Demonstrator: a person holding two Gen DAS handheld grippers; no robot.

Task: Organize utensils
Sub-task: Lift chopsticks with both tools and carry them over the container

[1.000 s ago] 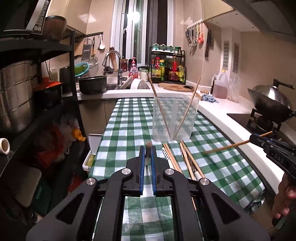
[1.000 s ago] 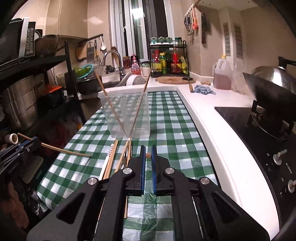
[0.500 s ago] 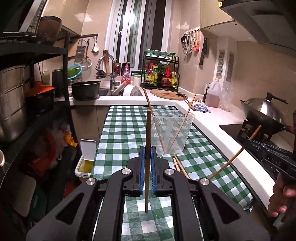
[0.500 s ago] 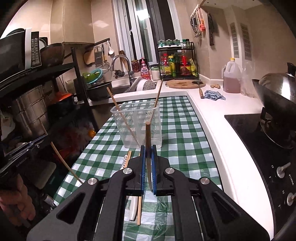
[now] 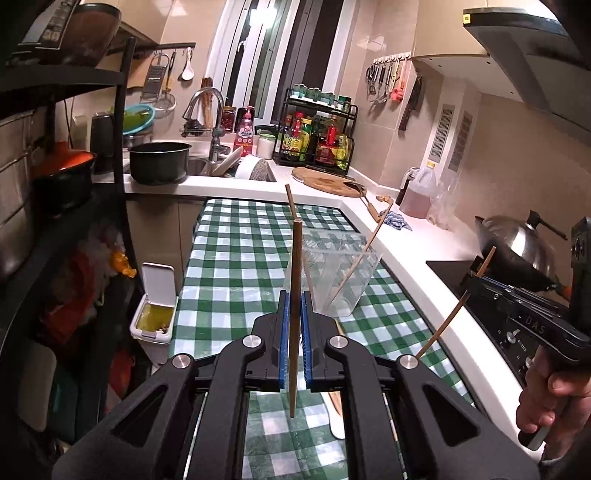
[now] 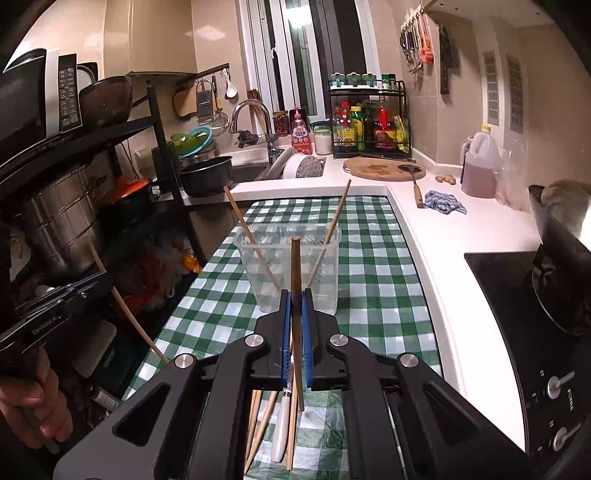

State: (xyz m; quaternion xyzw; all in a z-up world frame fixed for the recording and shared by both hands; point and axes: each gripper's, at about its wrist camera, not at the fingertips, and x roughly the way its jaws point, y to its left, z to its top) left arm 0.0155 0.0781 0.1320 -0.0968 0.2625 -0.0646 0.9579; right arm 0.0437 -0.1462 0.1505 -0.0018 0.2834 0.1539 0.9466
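Dim, warm kitchen seen through strong fisheye

Warm indoor light gives way to deep shadow on the black rack (image 5: 74, 177) at left; glare whitens the window (image 6: 295, 26); edges bend and darken, and the wok (image 6: 561, 206) looks blurred.

Left gripper (image 5: 294, 325) clamps an upright chopstick (image 5: 295, 280) before the clear container (image 5: 343, 280).

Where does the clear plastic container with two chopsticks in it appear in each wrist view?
Left wrist view: the clear plastic container stands on the checked cloth, just right of centre, beyond the left claw.
Right wrist view: the container stands at centre, straight ahead of the right claw.
Shared landmark: the round wooden cutting board on the white counter behind it.
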